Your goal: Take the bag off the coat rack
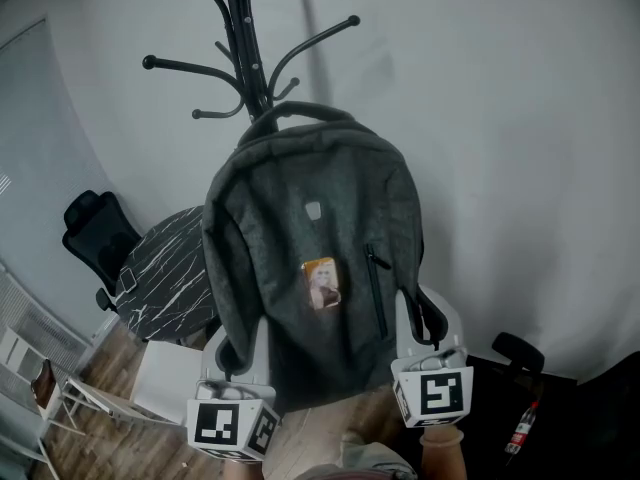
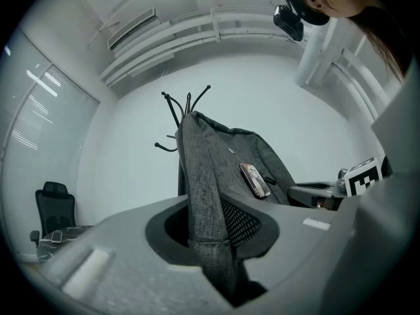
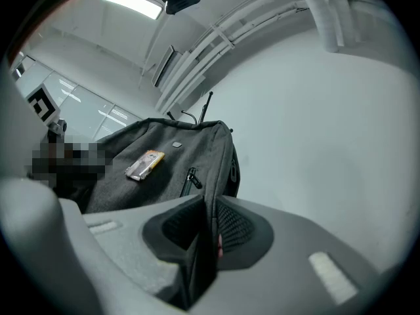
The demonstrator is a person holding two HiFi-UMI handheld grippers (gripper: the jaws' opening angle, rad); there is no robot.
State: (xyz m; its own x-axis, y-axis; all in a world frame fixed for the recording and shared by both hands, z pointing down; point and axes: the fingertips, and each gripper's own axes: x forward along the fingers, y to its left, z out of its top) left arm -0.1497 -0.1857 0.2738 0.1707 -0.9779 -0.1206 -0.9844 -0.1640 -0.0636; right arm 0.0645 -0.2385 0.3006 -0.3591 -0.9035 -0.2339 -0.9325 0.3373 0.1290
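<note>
A grey backpack [image 1: 310,258] hangs by its top handle [image 1: 300,113] from the black coat rack [image 1: 245,38] in front of a white wall. A small picture badge [image 1: 321,282] is fixed to its front. My left gripper [image 1: 238,356] is shut on the bag's lower left edge, and its own view shows the grey fabric [image 2: 209,238] pinched between the jaws. My right gripper [image 1: 425,320] is shut on the lower right edge; there the dark fabric edge [image 3: 202,241] runs between the jaws. The rack's hooks [image 2: 187,100] stick up behind the bag.
A round black marble table [image 1: 165,273] and a black office chair [image 1: 95,233] stand to the left of the rack. White furniture [image 1: 60,393] sits on the wood floor at lower left. A dark object with a red bottle [image 1: 520,430] lies at lower right.
</note>
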